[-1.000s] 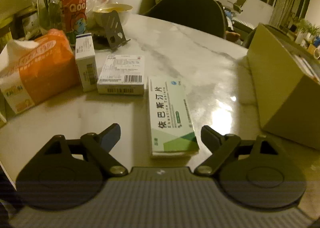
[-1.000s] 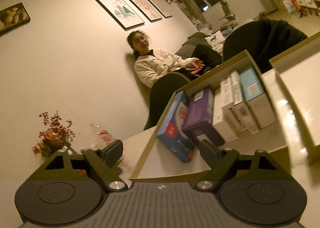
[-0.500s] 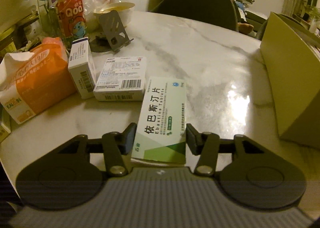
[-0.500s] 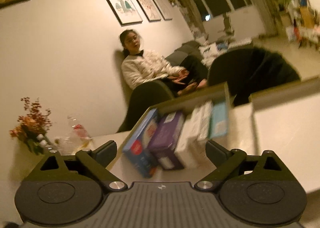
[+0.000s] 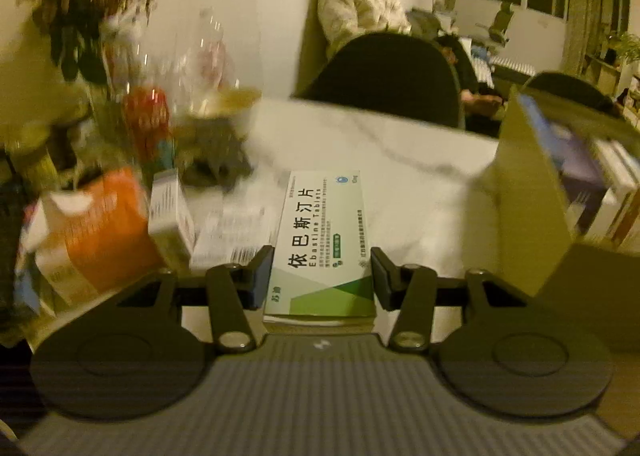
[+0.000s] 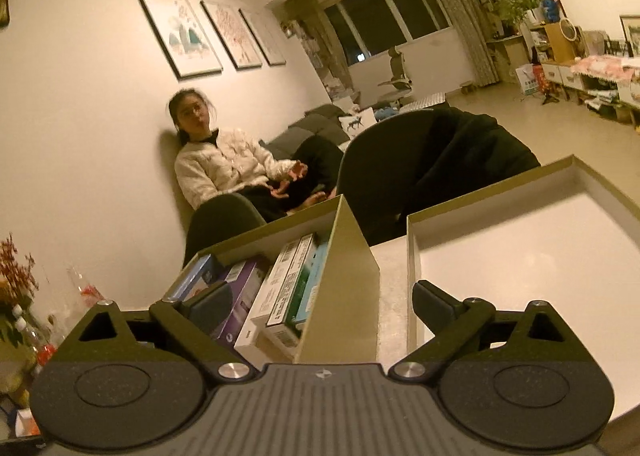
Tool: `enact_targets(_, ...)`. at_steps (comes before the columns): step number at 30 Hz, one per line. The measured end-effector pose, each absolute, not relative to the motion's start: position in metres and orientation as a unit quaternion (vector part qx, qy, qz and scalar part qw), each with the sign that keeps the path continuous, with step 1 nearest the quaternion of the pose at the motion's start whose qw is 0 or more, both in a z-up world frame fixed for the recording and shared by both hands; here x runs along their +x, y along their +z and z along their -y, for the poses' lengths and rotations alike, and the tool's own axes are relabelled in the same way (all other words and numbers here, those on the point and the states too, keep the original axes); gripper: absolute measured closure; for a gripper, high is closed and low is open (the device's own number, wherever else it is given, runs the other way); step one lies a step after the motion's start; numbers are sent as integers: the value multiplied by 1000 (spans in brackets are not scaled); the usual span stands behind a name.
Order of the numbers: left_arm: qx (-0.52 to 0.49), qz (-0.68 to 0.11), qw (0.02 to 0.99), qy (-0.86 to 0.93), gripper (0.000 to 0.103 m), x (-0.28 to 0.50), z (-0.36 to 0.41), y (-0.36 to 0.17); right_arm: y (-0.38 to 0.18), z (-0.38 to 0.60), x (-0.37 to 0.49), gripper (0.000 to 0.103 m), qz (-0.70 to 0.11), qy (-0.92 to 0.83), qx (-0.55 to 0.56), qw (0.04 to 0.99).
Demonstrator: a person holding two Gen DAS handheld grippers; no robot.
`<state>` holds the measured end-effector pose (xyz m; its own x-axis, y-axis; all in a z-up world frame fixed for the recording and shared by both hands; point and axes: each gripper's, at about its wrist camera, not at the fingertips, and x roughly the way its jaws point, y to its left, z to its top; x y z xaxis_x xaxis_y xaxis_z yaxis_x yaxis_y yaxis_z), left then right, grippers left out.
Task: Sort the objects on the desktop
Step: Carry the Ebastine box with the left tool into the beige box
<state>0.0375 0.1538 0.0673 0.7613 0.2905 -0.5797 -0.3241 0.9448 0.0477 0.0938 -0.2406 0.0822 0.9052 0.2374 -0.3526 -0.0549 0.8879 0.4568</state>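
Observation:
A white-and-green tablet box point(image 5: 324, 232) is clamped by its long sides in my left gripper point(image 5: 322, 272), shut on it and carried above the marble table point(image 5: 400, 143). To the right stands an open cardboard box point(image 5: 524, 191) with several packets on edge inside. In the right wrist view that same cardboard box point(image 6: 344, 288) shows its near corner between the fingers of my right gripper point(image 6: 322, 304), which stands open and touches nothing. Purple and white packets point(image 6: 248, 296) fill the box. Its empty lid point(image 6: 520, 256) lies to the right.
An orange tissue pack point(image 5: 100, 223), an upright small white box point(image 5: 172, 211) and a flat white box point(image 5: 232, 232) sit left on the table. A red can point(image 5: 146, 123) and flowers point(image 5: 84, 7) stand behind. A dark chair point(image 5: 392, 75) and a seated person point(image 5: 360, 11) are beyond the far edge.
My left gripper closed on the tablet box and raised it off the table, tipping the view upward. My right gripper widened and swung across the cardboard box toward its right corner and the lid.

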Motion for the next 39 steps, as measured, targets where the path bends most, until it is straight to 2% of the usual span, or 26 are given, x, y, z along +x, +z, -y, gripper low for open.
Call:
enact_targets(10, 0, -254, 964, 80, 55, 61, -92, 121, 58, 260, 104, 5, -235, 72, 268, 932)
enact_targets(39, 48, -345, 929, -122, 55, 193, 76, 100, 46, 282, 106, 5, -248, 53, 335, 907)
